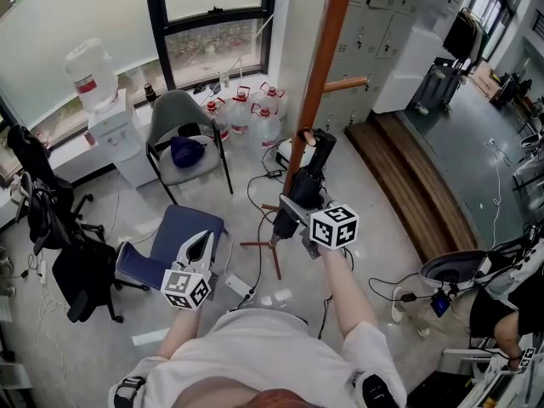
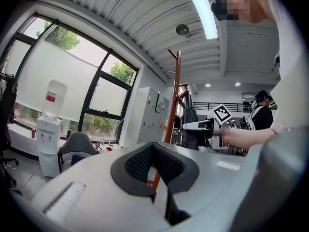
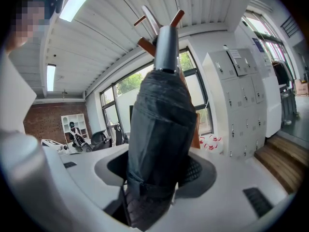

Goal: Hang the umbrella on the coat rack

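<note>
Left claw (image 1: 199, 245): jaws pressed together, nothing between them. Right claw (image 3: 159, 174): pinching the folded black umbrella (image 3: 161, 115); long axis along the jaws, grey end pointing up and forward, close beside the orange coat rack (image 1: 330, 49) pole

Black umbrella (image 3: 159, 129); orange-brown coat rack (image 1: 330, 41); blue chair (image 1: 178, 232).

Glossy grey floor (image 1: 365, 245). Dark-framed windows (image 1: 217, 24) fill the far wall, with a white water dispenser (image 1: 106, 113) and a grey shell chair (image 1: 183, 134) below. Grey metal lockers (image 1: 378, 24) stand right, beside a wooden floor platform (image 1: 416, 185). A lit strip lamp (image 2: 200, 8) crosses the white ribbed ceiling (image 2: 145, 18).
</note>
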